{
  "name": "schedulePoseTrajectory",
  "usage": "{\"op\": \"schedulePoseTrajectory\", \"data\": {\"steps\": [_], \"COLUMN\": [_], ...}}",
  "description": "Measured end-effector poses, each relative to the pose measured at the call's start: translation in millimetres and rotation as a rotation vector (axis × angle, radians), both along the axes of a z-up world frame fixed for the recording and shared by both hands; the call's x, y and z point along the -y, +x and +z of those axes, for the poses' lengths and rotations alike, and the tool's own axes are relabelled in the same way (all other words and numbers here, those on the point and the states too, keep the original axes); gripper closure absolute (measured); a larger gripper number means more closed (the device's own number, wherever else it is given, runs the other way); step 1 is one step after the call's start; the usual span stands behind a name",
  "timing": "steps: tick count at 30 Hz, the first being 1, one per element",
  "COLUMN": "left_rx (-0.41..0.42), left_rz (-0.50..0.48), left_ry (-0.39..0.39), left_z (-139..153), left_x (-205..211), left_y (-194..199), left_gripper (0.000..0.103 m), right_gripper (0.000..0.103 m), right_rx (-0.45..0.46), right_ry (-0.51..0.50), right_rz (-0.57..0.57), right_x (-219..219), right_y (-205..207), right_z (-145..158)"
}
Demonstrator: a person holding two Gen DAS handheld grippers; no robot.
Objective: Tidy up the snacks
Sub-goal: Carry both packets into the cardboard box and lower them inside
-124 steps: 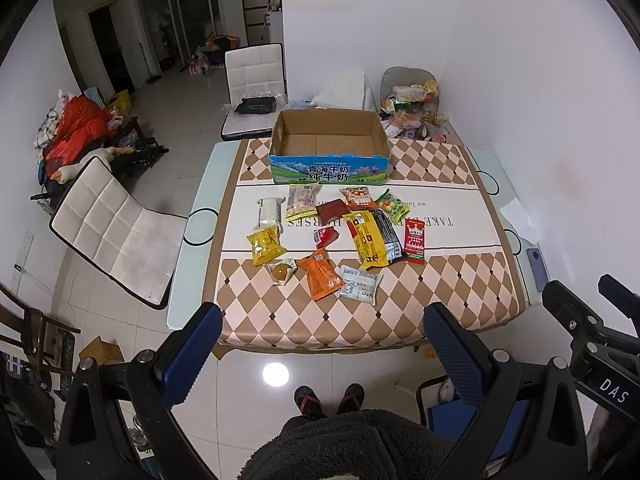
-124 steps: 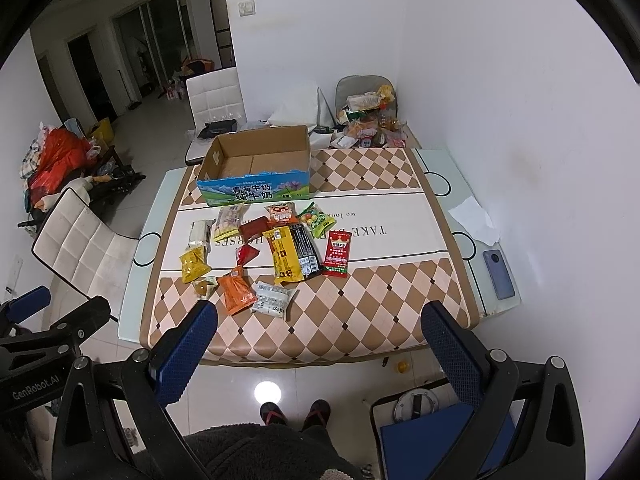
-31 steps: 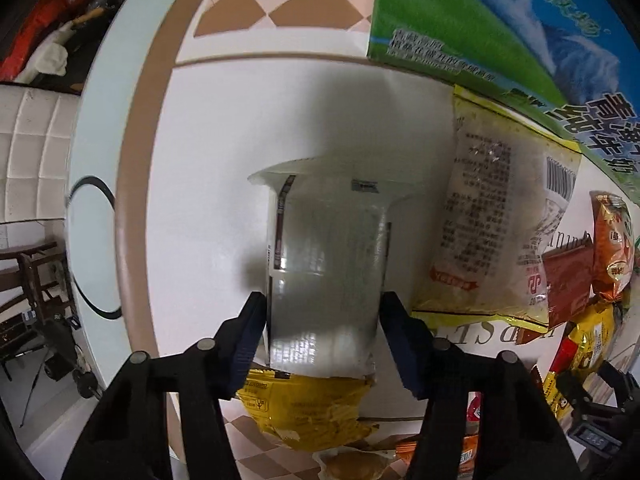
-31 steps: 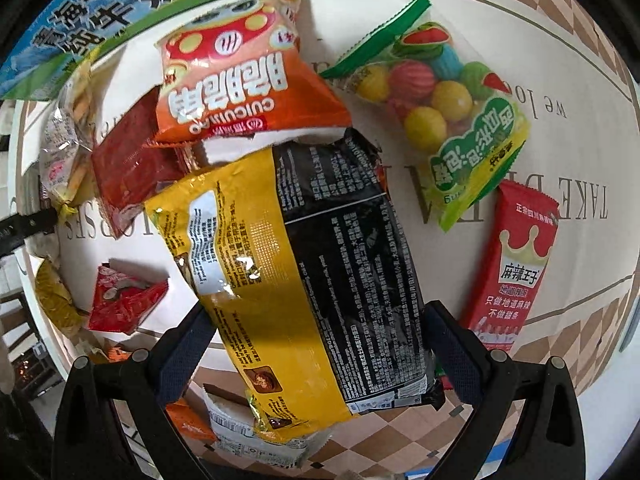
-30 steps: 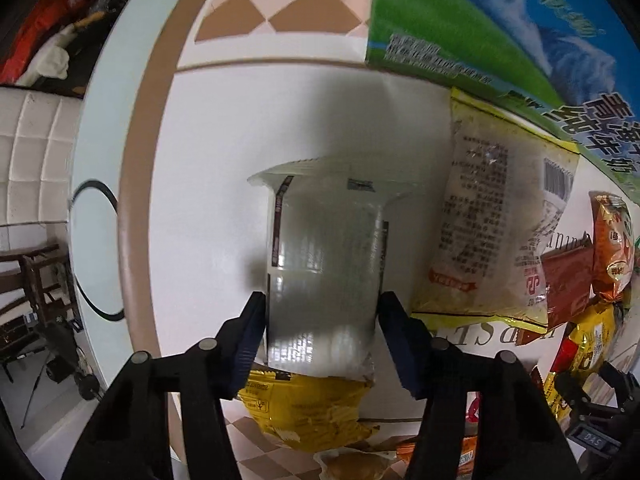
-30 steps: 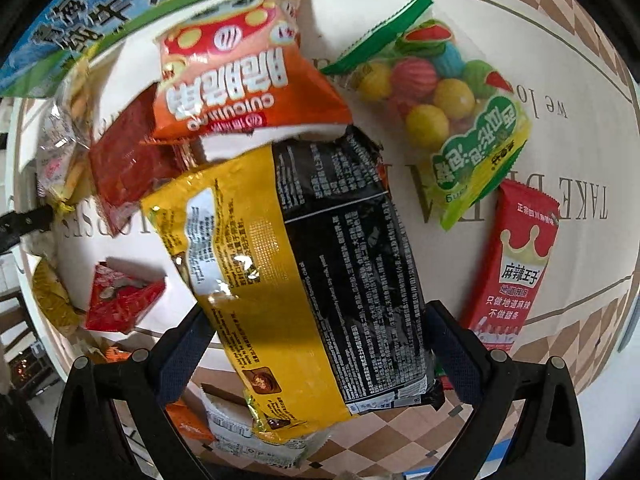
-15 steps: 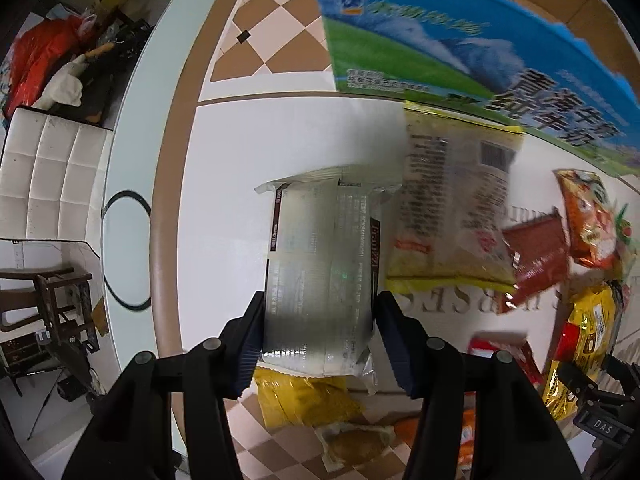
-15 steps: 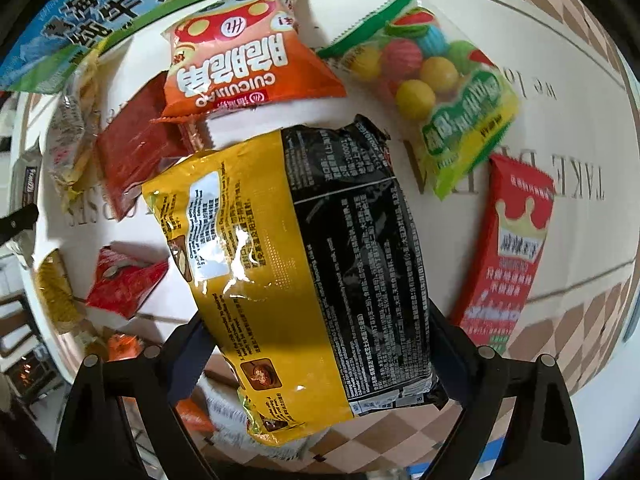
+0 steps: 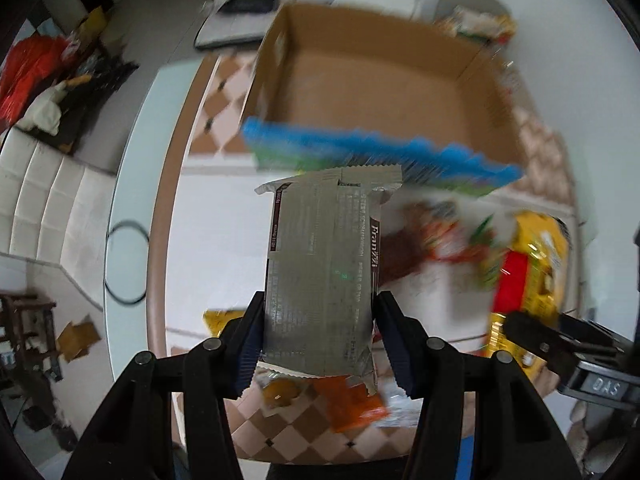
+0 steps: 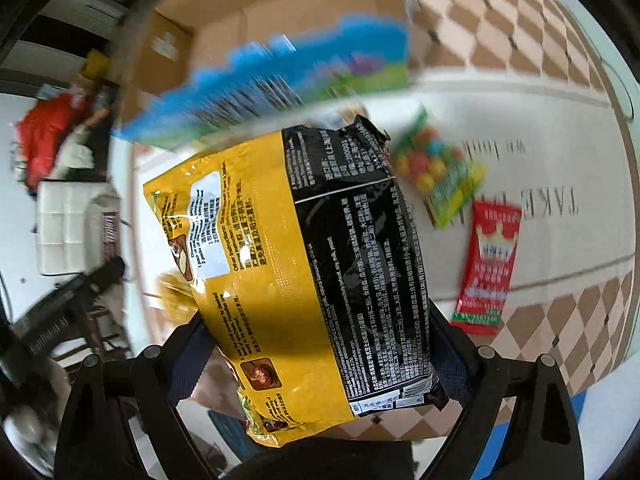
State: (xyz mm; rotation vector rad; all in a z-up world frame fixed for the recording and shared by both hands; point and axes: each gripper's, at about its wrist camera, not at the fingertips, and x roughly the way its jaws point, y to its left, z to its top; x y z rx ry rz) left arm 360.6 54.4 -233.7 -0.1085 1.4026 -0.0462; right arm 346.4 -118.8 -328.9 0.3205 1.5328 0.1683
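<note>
Two packets are held off the table, one in each gripper. On the left, the left gripper point(image 9: 320, 344) is clamped across the lower part of a silver wafer packet point(image 9: 324, 264), its blue pads pressed against both long edges; the packet stands lengthwise, its top edge overlapping the near wall of the open cardboard box point(image 9: 380, 80). Blur makes the loose snacks below hard to name. On the right, the right gripper point(image 10: 320, 352) is closed on a yellow-and-black noodle bag point(image 10: 304, 264), which is tilted. Beside it on the tablecloth point(image 10: 560, 128) lie a green candy bag point(image 10: 440, 176) and a red stick packet point(image 10: 488, 264), near each other.
</note>
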Motion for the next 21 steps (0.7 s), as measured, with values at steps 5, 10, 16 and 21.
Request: {"op": "schedulePoseTrajectory", "data": {"steps": [5,10,16,21], "left_rx": [0.081,0.088,0.001,-0.126], "left_rz": [0.014,0.045,0.053,0.048], "left_ry": [-0.035,-0.045,-0.049,-0.088], "left_z": [48,53,14,-37], "left_x": [13,6,1,7], "left_y": [57,123,195,245], "left_gripper": [0.051,0.051,0.051,0.051], "right_gripper": [0.007,0.007,0.007,0.007], "right_rx": [0.114,0.17,0.11,0.039], "right_ry": [-0.003,-0.058,-0.059,-0.067], "right_rz": [0.03,0.038,-0.004,-0.022], "right_x": [5,5,19,40], "right_y": [47,112,194,258], "right_z": [56,87,83,47]}}
